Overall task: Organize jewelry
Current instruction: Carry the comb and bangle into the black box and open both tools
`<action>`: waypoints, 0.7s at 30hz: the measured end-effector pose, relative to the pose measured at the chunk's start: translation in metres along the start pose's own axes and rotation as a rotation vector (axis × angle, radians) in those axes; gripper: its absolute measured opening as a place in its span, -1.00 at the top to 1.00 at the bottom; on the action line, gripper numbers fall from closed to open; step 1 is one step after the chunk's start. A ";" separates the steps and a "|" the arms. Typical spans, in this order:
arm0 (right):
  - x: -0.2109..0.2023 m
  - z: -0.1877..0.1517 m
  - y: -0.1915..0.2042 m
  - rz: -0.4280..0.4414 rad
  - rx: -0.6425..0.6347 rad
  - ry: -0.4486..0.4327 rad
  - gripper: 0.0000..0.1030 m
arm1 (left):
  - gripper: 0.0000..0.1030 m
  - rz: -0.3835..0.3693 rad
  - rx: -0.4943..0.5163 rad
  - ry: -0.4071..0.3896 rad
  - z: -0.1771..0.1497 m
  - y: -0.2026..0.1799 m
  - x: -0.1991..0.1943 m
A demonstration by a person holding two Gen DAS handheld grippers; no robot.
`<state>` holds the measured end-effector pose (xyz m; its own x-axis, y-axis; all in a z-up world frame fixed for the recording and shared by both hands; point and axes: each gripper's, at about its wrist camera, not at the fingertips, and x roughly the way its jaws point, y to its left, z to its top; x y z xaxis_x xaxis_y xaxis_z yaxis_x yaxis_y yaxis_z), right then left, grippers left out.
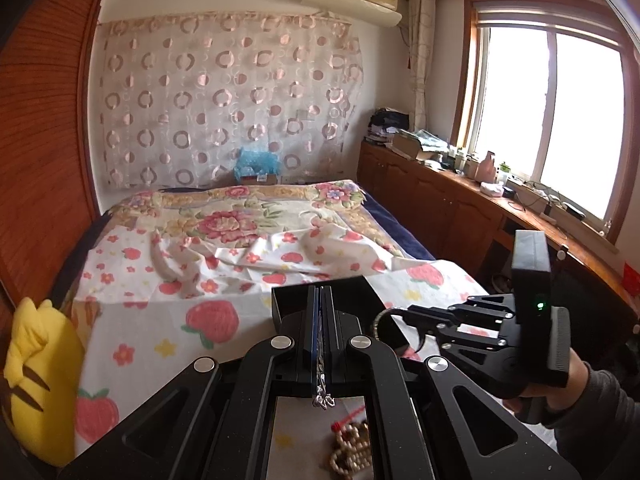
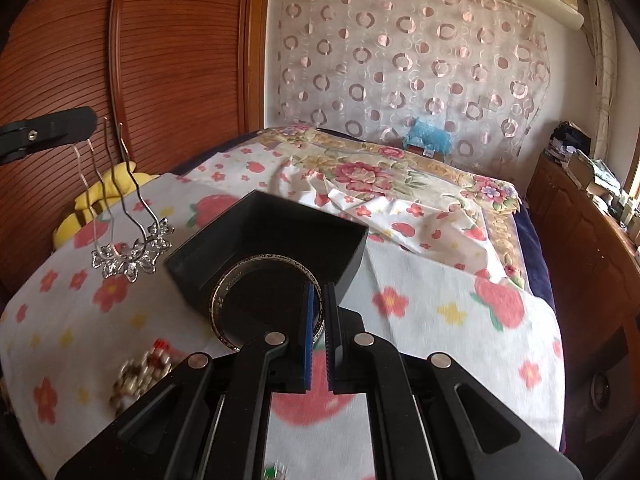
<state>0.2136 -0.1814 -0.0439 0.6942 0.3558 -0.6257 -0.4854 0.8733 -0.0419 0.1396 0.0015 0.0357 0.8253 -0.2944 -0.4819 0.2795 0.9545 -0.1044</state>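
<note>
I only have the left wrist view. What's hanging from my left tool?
Observer: A silver necklace. It hangs from the left tool, and its flower pendant dangles left of the box in the right wrist view.
Operator: What is the right tool holding?
Observer: The right tool clamps a silver bangle at its right side, in front of the box.
Operator: Anything in the box?
Observer: The part of its inside that shows looks empty. The bangle hides some of it.
</note>
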 end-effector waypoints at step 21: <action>0.020 0.007 -0.025 0.088 0.046 0.021 0.45 | 0.99 -0.021 -0.020 0.091 0.014 0.012 0.093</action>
<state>0.2431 -0.1936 -0.0500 0.6386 0.4248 -0.6417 -0.5184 0.8537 0.0493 0.2267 -0.0153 0.0021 0.7710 -0.3097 -0.5564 0.2860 0.9491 -0.1320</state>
